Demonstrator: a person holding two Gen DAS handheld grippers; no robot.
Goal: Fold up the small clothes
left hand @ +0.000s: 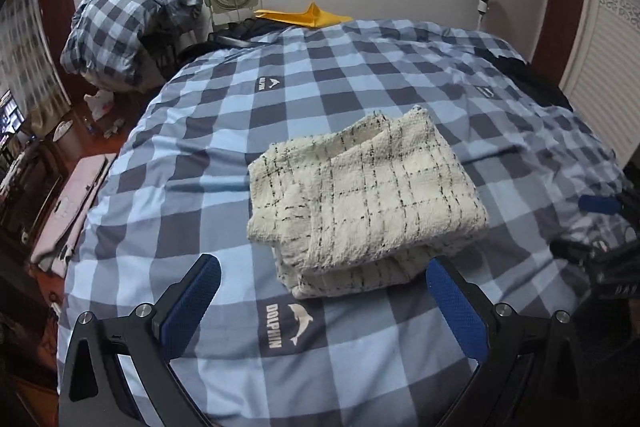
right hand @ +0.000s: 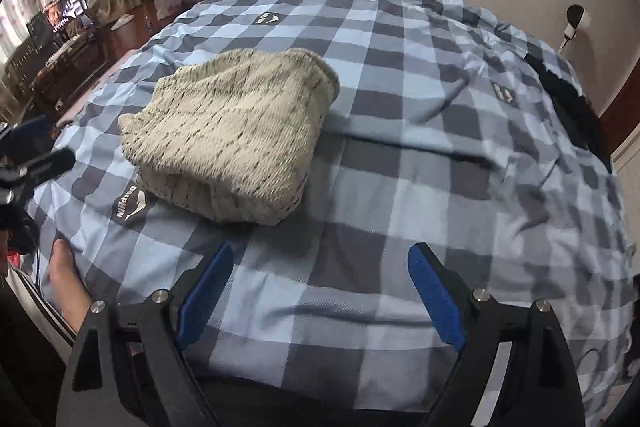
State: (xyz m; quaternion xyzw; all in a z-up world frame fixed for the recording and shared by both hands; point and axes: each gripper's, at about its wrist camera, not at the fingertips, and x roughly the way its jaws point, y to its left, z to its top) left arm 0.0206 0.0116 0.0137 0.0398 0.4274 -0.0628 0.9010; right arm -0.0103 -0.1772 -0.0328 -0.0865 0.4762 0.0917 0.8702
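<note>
My left gripper (left hand: 322, 291) is spread wide, its blue pads (left hand: 192, 301) clear of everything, holding nothing; the near edge of the sweater (left hand: 364, 203) sits just past the tips, closer to the right-hand pad, and I can't tell whether that pad brushes the knit. My right gripper (right hand: 320, 277) is likewise released, jaws wide apart over bare duvet (right hand: 420, 131), nothing between them, the sweater lying ahead and to the left of it, apart from the fingers. The sweater is a cream knit with thin dark check lines, folded into a thick, roughly square bundle lying flat near the middle of the bed. In the left wrist view its folded layers stack at the near edge, and a rolled opening points toward the far wall; the longer side seems to run across the bed, though the fisheye makes that hard to judge. Both grippers tilt steeply down at the bed from the near side. In the right wrist view a bare foot (right hand: 68, 287) shows at the lower left by the bed edge, and the other gripper pokes in at the left margin
</note>
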